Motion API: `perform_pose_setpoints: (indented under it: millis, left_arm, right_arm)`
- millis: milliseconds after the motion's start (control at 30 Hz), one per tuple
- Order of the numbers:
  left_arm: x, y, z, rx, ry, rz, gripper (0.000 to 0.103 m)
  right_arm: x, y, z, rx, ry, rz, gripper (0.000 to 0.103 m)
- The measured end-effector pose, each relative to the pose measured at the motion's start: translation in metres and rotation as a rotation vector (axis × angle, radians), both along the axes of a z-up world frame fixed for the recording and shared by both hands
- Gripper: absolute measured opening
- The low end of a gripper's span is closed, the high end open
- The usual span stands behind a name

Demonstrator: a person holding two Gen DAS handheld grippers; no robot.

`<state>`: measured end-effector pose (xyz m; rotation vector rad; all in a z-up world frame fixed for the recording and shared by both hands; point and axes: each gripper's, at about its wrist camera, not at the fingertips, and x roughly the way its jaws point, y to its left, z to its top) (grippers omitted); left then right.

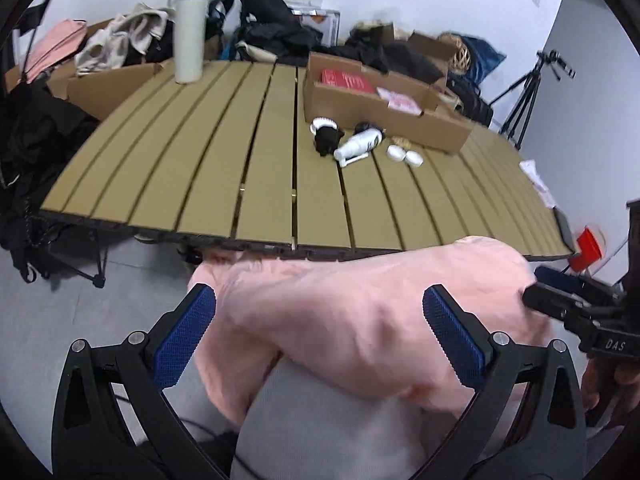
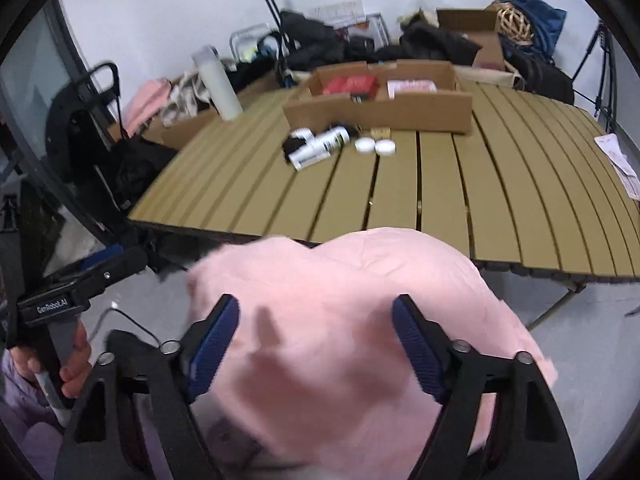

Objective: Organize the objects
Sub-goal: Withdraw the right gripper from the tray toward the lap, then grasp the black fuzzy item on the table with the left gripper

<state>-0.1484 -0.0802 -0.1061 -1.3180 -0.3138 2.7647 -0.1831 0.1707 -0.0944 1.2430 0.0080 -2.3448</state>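
A pink cloth (image 1: 360,312) hangs bunched in front of the table's near edge, between both grippers; it also shows in the right wrist view (image 2: 340,320). My left gripper (image 1: 320,320) is open, its blue pads on either side of the cloth. My right gripper (image 2: 316,332) is open too, with the cloth between its pads; whether either gripper touches the cloth I cannot tell. On the slatted tan table (image 1: 200,152) lie a white bottle (image 1: 358,145), a black item (image 1: 326,138) and two white round lids (image 1: 404,155).
An open cardboard box (image 1: 384,110) with red and pink packs stands at the table's back. A tall white bottle (image 1: 189,36) stands back left. Clothes and bags pile behind the table. A tripod (image 1: 524,96) stands at the right. Papers (image 2: 618,164) lie on the right edge.
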Motion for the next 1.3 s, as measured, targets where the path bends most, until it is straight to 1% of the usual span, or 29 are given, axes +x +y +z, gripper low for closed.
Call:
perform_pose_setpoints:
  millis: [133,200,267,333,400,433,500,533,567,600,633,700,767,800,833,867,900,933,967,1033,1133,1200,1300]
  left_arm:
    - [-0.043,0.004,0.002,0.003,0.014,-0.019,0.102]
    - [-0.069,0.007,0.006,-0.014,0.036,-0.023,0.102]
    - [-0.098,0.007,0.007,-0.039,0.043,-0.012,0.101]
    - [-0.128,0.003,0.005,-0.022,0.042,-0.001,0.099]
    - [-0.156,-0.003,0.0,0.021,0.034,0.015,0.094]
    - [-0.171,-0.004,-0.003,0.037,0.02,0.022,0.09]
    - [-0.195,-0.006,-0.013,0.041,-0.012,0.032,0.086]
    - [-0.208,-0.007,-0.02,0.029,-0.043,0.043,0.081]
    - [-0.218,-0.007,-0.026,0.022,-0.073,0.053,0.075]
    - [-0.226,-0.009,-0.031,0.032,-0.093,0.058,0.073]
    - [-0.233,-0.012,-0.037,0.058,-0.108,0.065,0.072]
    - [-0.238,-0.013,-0.044,0.078,-0.12,0.065,0.068]
    - [-0.243,-0.011,-0.052,0.07,-0.14,0.059,0.059]
    - [-0.244,-0.011,-0.054,0.085,-0.14,0.047,0.057]
    - [-0.243,-0.009,-0.056,0.111,-0.134,0.029,0.047]
    - [-0.245,-0.007,-0.055,0.12,-0.132,0.017,0.036]
    - [-0.244,-0.004,-0.054,0.122,-0.125,0.001,0.031]
    - [-0.243,0.001,-0.051,0.109,-0.118,-0.013,0.027]
    - [-0.243,0.005,-0.05,0.08,-0.118,-0.016,0.027]
    - [-0.24,0.012,-0.048,0.036,-0.116,-0.024,0.026]
    - [-0.231,0.013,-0.047,0.048,-0.123,-0.023,0.025]
    - [-0.221,0.01,-0.041,0.054,-0.113,-0.013,0.024]
    - [-0.192,0.001,-0.017,0.084,-0.076,0.006,0.024]
  right_arm:
    - [-0.042,-0.001,-0.006,0.031,0.005,-0.015,0.074]
    - [-0.068,-0.002,-0.011,0.055,0.002,-0.031,0.067]
    - [-0.094,-0.003,-0.014,0.072,-0.008,-0.043,0.064]
    - [-0.119,-0.006,-0.018,0.076,-0.016,-0.05,0.064]
    - [-0.143,-0.008,-0.021,0.062,-0.025,-0.055,0.063]
    - [-0.156,-0.01,-0.023,0.055,-0.027,-0.057,0.061]
    - [-0.181,-0.013,-0.029,0.053,-0.035,-0.067,0.053]
    - [-0.196,-0.014,-0.033,0.049,-0.044,-0.075,0.05]
    - [-0.205,-0.015,-0.036,0.046,-0.048,-0.079,0.044]
    - [-0.215,-0.016,-0.04,0.045,-0.052,-0.085,0.043]
    - [-0.223,-0.016,-0.043,0.045,-0.055,-0.091,0.043]
    - [-0.238,-0.017,-0.049,0.043,-0.065,-0.1,0.039]
    - [-0.247,-0.019,-0.052,0.042,-0.063,-0.1,0.036]
    - [-0.249,-0.021,-0.053,0.05,-0.057,-0.093,0.032]
    - [-0.25,-0.024,-0.054,0.065,-0.049,-0.088,0.03]
    - [-0.251,-0.026,-0.056,0.084,-0.043,-0.086,0.024]
    - [-0.251,-0.028,-0.058,0.093,-0.043,-0.081,0.016]
    - [-0.25,-0.03,-0.06,0.097,-0.045,-0.076,0.013]
    - [-0.249,-0.031,-0.063,0.106,-0.046,-0.071,0.008]
    - [-0.247,-0.031,-0.066,0.1,-0.04,-0.061,0.005]
    - [-0.247,-0.029,-0.067,0.097,-0.045,-0.077,0.004]
    - [-0.244,-0.024,-0.065,0.086,-0.051,-0.095,0.004]
    - [-0.229,-0.013,-0.047,0.046,-0.032,-0.119,0.003]
